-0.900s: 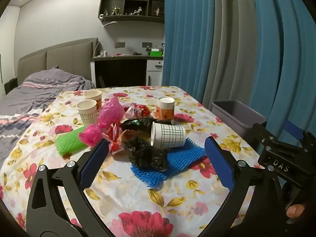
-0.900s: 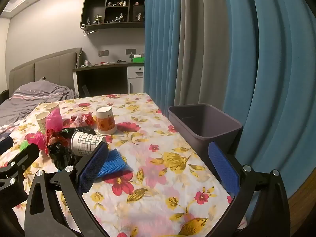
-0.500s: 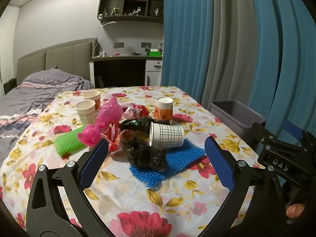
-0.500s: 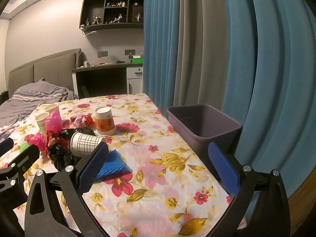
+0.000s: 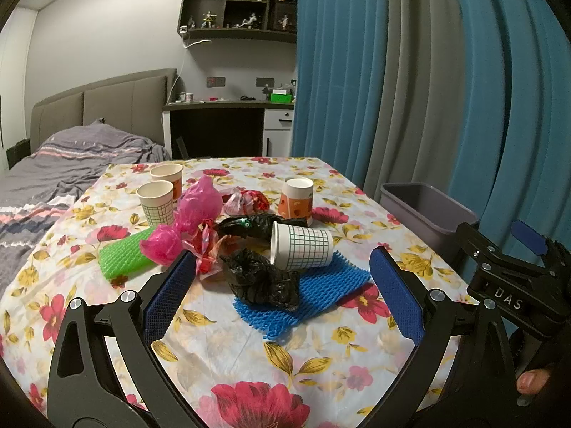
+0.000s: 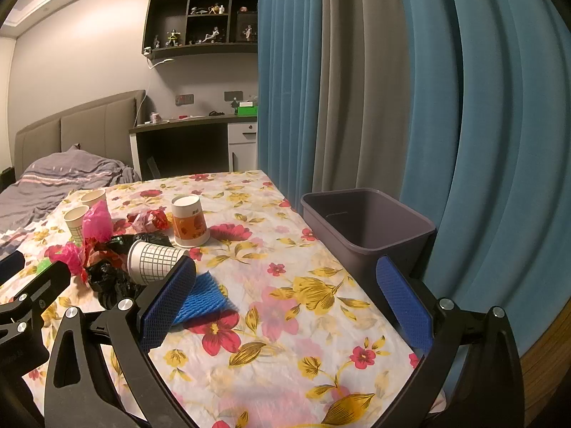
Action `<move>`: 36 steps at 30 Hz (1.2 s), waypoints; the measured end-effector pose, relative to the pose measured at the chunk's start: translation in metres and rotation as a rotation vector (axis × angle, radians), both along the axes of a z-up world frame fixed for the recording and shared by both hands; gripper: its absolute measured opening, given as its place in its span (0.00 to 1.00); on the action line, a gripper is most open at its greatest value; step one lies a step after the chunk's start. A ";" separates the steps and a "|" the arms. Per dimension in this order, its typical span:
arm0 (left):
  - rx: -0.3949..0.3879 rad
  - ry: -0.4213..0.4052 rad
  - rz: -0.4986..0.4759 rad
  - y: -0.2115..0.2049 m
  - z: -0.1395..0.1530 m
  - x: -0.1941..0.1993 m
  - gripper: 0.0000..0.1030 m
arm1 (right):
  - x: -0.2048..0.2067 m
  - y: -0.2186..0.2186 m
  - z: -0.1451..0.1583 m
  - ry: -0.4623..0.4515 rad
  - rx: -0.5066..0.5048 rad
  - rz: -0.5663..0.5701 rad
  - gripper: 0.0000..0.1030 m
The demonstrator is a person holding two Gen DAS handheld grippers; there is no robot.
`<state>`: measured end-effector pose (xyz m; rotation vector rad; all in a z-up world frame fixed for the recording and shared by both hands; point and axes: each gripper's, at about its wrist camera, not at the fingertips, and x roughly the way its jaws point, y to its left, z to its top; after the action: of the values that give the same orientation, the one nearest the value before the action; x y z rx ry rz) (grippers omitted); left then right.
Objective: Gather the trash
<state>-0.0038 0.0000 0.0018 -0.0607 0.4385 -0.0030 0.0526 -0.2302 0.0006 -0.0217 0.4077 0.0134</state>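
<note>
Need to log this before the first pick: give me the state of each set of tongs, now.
Left tongs: open, holding nothing.
Right tongs: open, holding nothing.

Your table wears a matt floral cloth (image 5: 249,367); on it lie paper cups, one checked cup (image 5: 301,246) tipped over on a ribbed blue foam net (image 5: 321,285) beside a glossy, crinkled black plastic bag (image 5: 262,278). The grey bin (image 6: 367,228) looks like smooth matt plastic, and the gripper pads (image 5: 171,296) are rough blue rubber, probably.
</note>
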 end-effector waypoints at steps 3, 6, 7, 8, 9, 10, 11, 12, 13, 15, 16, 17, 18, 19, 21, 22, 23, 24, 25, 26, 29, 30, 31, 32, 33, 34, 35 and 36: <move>0.000 -0.001 -0.001 0.000 0.000 -0.001 0.94 | 0.000 0.000 0.000 0.000 0.001 0.002 0.95; -0.002 -0.001 -0.001 0.000 0.000 0.000 0.94 | 0.000 0.000 0.000 0.000 0.002 0.002 0.95; -0.002 -0.001 -0.001 0.000 0.000 0.000 0.94 | 0.000 0.000 0.000 0.000 0.003 0.002 0.95; -0.003 -0.001 0.000 0.000 0.000 0.000 0.94 | 0.000 0.000 0.000 -0.001 0.002 0.001 0.95; -0.003 -0.001 0.000 0.000 0.000 0.000 0.94 | 0.000 0.000 0.000 0.000 0.003 0.002 0.95; -0.003 -0.001 0.000 0.001 0.000 0.000 0.94 | 0.001 0.000 0.000 -0.001 0.003 0.003 0.95; -0.003 -0.001 0.000 0.001 0.000 0.000 0.94 | 0.000 0.000 0.001 -0.001 0.003 0.002 0.95; -0.003 -0.001 0.000 0.000 0.000 0.000 0.94 | 0.000 0.000 0.001 -0.001 0.002 0.002 0.95; -0.002 -0.001 0.000 0.000 0.000 0.000 0.94 | 0.000 0.000 0.001 0.000 0.003 0.003 0.95; -0.004 -0.002 0.000 0.001 0.000 0.000 0.94 | -0.001 0.000 0.001 -0.001 0.004 0.002 0.95; -0.004 -0.002 0.000 -0.001 0.000 0.002 0.94 | -0.001 0.000 0.001 -0.002 0.003 0.002 0.95; -0.004 -0.002 0.000 -0.001 0.000 0.002 0.94 | -0.001 0.000 0.001 -0.002 0.004 0.002 0.95; -0.004 -0.002 0.001 -0.001 0.000 0.002 0.94 | -0.001 0.000 0.001 -0.002 0.005 0.003 0.95; -0.005 -0.003 0.000 -0.001 0.000 0.002 0.94 | 0.000 0.000 0.001 -0.002 0.004 0.003 0.95; -0.005 -0.004 0.000 -0.002 0.000 0.002 0.94 | 0.000 0.000 0.000 -0.002 0.005 0.002 0.95; -0.005 -0.004 0.000 -0.001 0.000 0.002 0.94 | 0.000 0.000 0.001 -0.003 0.004 0.003 0.95; -0.005 -0.003 0.000 -0.001 0.000 0.002 0.94 | 0.000 0.000 0.000 -0.002 0.004 0.002 0.95; -0.005 -0.003 -0.001 -0.001 0.000 0.002 0.94 | 0.000 0.000 0.000 -0.002 0.005 0.002 0.95; -0.006 -0.002 0.000 -0.001 0.000 0.003 0.94 | 0.000 0.000 0.000 -0.001 0.005 0.001 0.95; -0.006 -0.002 0.001 -0.001 -0.001 0.003 0.94 | 0.000 0.000 0.000 -0.002 0.005 0.001 0.95; -0.006 -0.003 0.001 -0.001 -0.001 0.003 0.94 | -0.002 -0.001 0.002 -0.003 0.005 0.002 0.95; -0.005 -0.003 0.000 -0.001 -0.001 0.003 0.94 | -0.001 -0.001 0.002 -0.003 0.006 0.002 0.95; -0.007 -0.004 -0.001 -0.001 -0.001 0.003 0.94 | -0.001 -0.001 0.002 -0.003 0.006 0.002 0.95; -0.007 -0.004 0.000 -0.001 -0.001 0.003 0.94 | -0.001 -0.001 0.001 -0.003 0.006 0.002 0.95; -0.007 -0.004 0.000 -0.001 -0.001 0.003 0.94 | -0.001 -0.001 0.002 -0.003 0.005 0.002 0.95; -0.008 -0.004 0.000 -0.001 -0.001 0.003 0.94 | -0.001 -0.001 0.001 -0.002 0.006 0.002 0.95; -0.008 -0.004 0.000 -0.001 -0.001 0.003 0.94 | -0.001 -0.001 0.001 -0.002 0.007 0.002 0.95; -0.008 -0.004 0.001 -0.001 -0.001 0.003 0.94 | -0.001 -0.001 0.002 -0.002 0.007 0.002 0.95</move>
<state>-0.0006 -0.0008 0.0010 -0.0687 0.4341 -0.0043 0.0514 -0.2311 0.0023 -0.0153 0.4059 0.0167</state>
